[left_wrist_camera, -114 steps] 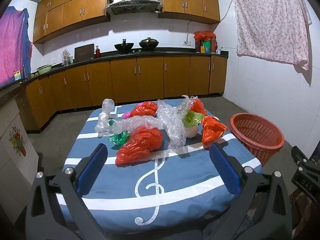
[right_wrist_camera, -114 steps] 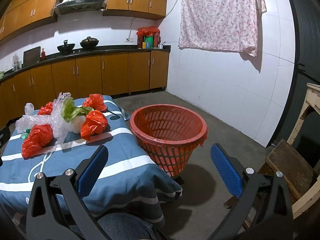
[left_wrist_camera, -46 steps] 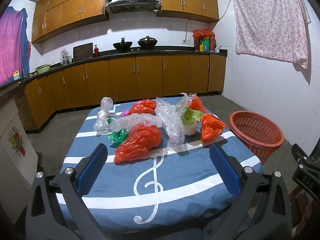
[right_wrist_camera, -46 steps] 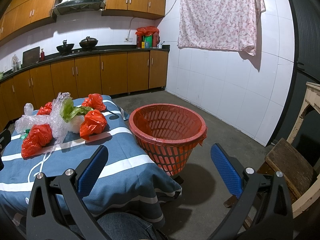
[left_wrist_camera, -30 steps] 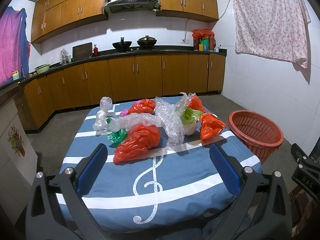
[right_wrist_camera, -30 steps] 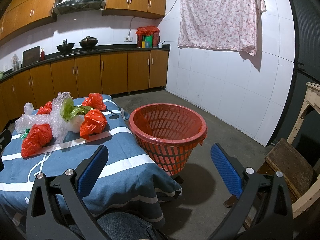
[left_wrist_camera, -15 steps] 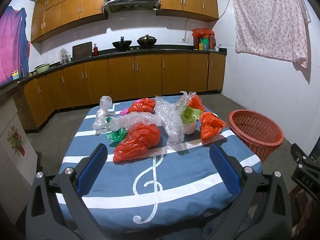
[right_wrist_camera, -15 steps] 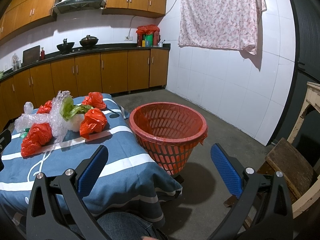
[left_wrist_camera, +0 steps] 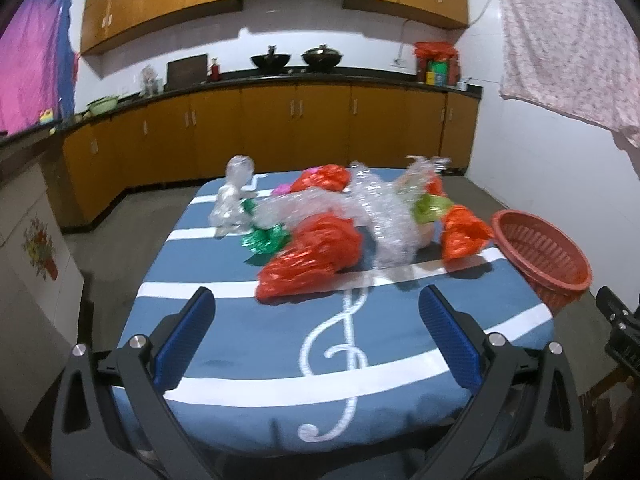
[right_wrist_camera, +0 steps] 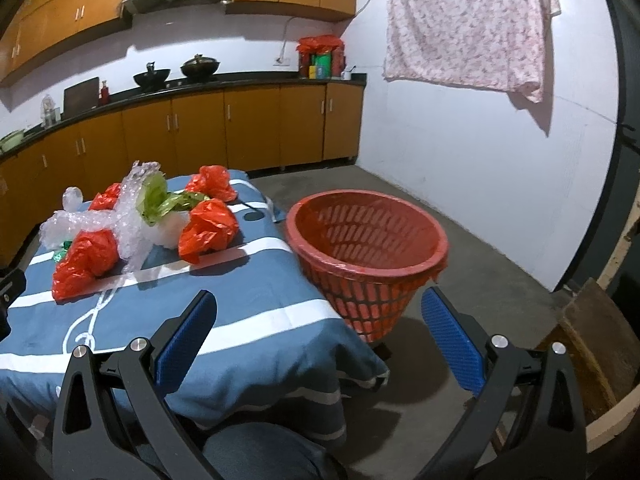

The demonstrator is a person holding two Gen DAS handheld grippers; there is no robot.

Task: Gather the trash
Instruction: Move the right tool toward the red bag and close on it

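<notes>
Both grippers are spread wide with nothing between the blue pads. The left gripper [left_wrist_camera: 318,340] hangs over the near edge of the table [left_wrist_camera: 248,344], which wears a blue cloth with white stripes and a big white treble clef running right up between its 2 fingers [left_wrist_camera: 185,336]. The trash is all piled ahead of the fingertips, toward the far half of the table: a big crumpled red bag [left_wrist_camera: 312,258] closest, just past the left finger's line, a long tangle of bubble wrap [left_wrist_camera: 376,216] behind it, a smaller red bag [left_wrist_camera: 464,232] ahead of the right finger, plus a green foil scrap [left_wrist_camera: 264,240] and a lime green bag [left_wrist_camera: 430,206] tucked into the heap. Pile is a bit blurred in the left wrist view, so finer bits are hard to make out.

The right gripper [right_wrist_camera: 318,340] is also fully released. Its left finger [right_wrist_camera: 186,336] sits over the table's right corner and its right finger is over bare concrete floor. The red laundry-style basket [right_wrist_camera: 400,276] stands on the floor straight ahead between the fingers, just beside the table edge, with a red liner at its rim. The trash pile shows off to the left of that gripper.
</notes>
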